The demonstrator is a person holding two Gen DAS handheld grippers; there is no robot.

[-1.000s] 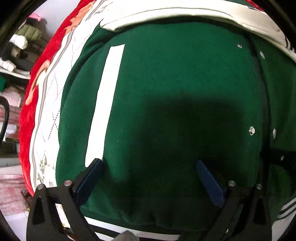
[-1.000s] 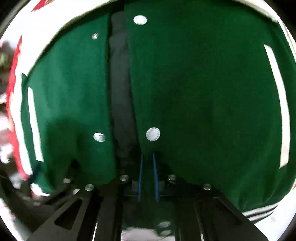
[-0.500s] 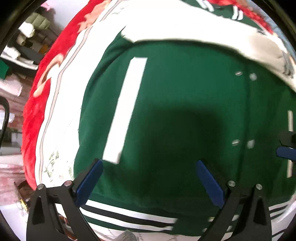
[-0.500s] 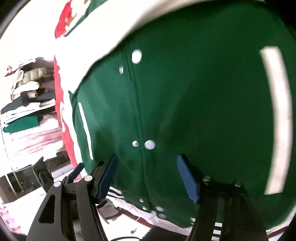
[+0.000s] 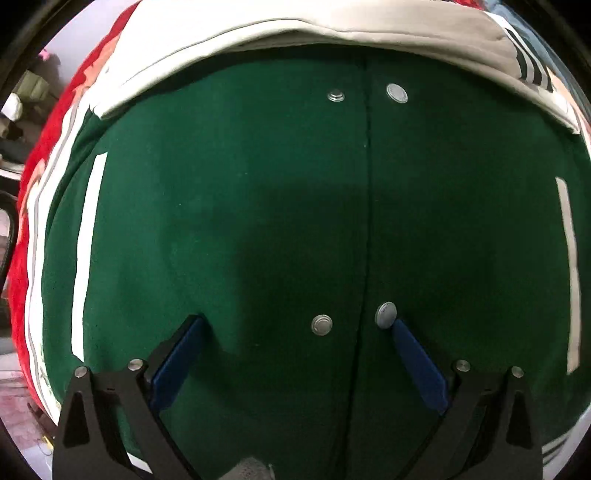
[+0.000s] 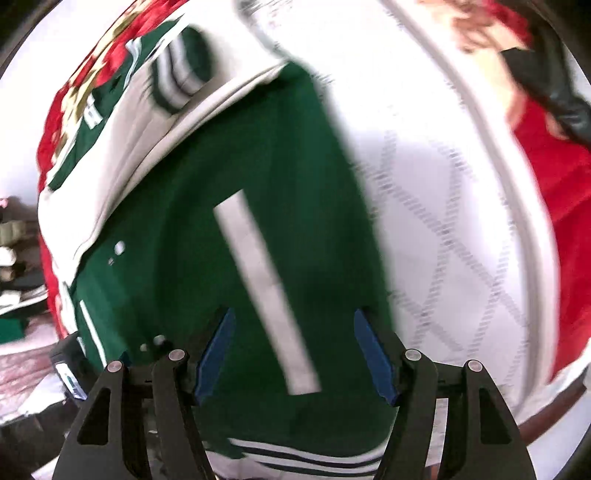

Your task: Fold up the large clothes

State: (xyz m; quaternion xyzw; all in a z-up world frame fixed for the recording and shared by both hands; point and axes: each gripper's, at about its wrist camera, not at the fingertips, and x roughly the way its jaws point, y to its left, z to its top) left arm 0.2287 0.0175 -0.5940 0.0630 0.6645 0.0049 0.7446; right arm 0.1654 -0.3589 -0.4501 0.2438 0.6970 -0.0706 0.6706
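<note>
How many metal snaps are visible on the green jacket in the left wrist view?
4: two near the top and two lower down, either side of the front opening. More may be hidden lower.

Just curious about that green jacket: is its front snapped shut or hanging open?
Unsnapped, though the two front edges lie together. On the green jacket each flat snap cap sits beside its unjoined partner stud, across the front seam.

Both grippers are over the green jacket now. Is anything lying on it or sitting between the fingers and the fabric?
Nothing visible does. The left gripper is open over the green jacket beside its snap buttons. The right gripper is open over the white pocket stripe. Only bare fabric lies under each. The cream sleeves lie along the far edge.
</note>
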